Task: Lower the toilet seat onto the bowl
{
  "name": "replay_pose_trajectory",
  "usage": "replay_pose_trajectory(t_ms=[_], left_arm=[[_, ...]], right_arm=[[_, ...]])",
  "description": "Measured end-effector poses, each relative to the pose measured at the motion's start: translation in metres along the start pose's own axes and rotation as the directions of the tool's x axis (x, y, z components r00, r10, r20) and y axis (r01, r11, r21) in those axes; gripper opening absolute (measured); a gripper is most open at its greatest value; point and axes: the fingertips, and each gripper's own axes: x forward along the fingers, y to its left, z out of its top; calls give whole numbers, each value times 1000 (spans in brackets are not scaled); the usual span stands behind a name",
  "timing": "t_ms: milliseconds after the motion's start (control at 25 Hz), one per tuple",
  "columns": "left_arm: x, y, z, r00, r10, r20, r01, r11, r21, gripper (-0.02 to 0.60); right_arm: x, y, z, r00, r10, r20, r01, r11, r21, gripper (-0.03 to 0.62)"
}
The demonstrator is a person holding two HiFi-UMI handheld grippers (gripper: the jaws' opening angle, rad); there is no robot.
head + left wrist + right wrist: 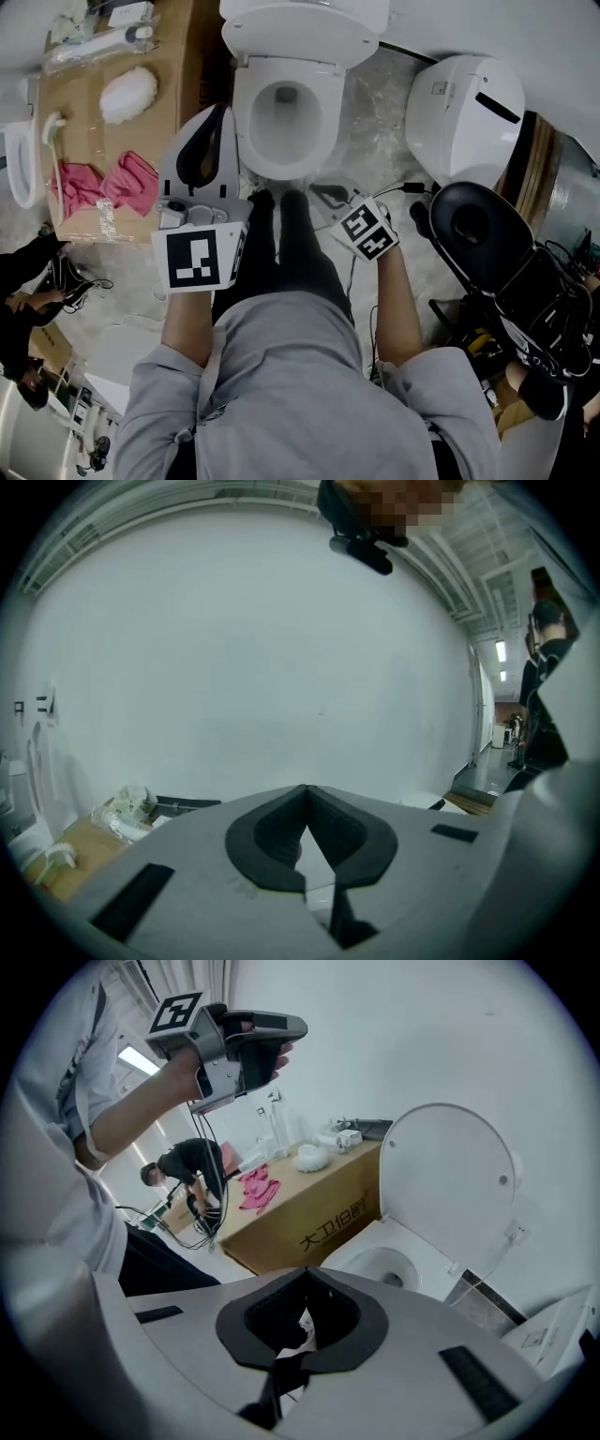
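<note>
The white toilet bowl (pixel 286 112) lies open straight ahead of my legs. Its round white seat and lid (pixel 450 1185) stand upright against the tank (pixel 305 28); no gripper touches them. My left gripper (pixel 217 112) is lifted left of the bowl, shut and empty, and its own view shows only its jaws (pixel 307 794) against a bare wall. My right gripper (pixel 328 197) hangs low in front of the bowl's right side, shut with nothing between its jaws (pixel 305 1279). In the right gripper view the bowl (pixel 384 1265) sits just beyond the jaws, and the left gripper (pixel 244 1049) is raised high.
A cardboard box (pixel 178 56) left of the toilet carries pink cloths (pixel 103 183) and a white fluffy pad (pixel 128 94). A second white fixture (pixel 464 112) and a black seat (pixel 483 230) with cables stand to the right. Another person (pixel 28 272) crouches at the left edge.
</note>
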Motion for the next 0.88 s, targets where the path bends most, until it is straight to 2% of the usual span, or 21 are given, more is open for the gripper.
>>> replay_pose_trajectory(t_ms=[160,320,640,880], left_arm=[[-2,-3,12,1000,3,3,-3,1000,9,0],[-7,-1,21,1000,3,9,-3,1000,11,-2],[-6,-8,52,999,-4,55,2,1000,28,0],[-9,-13,71,997,-14,79,10,999,45,0]], right_arm=[[-17,4,19,999,23,34,-22,1000,-22,0],[-39,3,57,989,11,148,-10,1000,-6,0],[-93,2,126,942,30,334,-23,999,-26,0],[-131,5,163,903,37,429,-26,999,-31,0]])
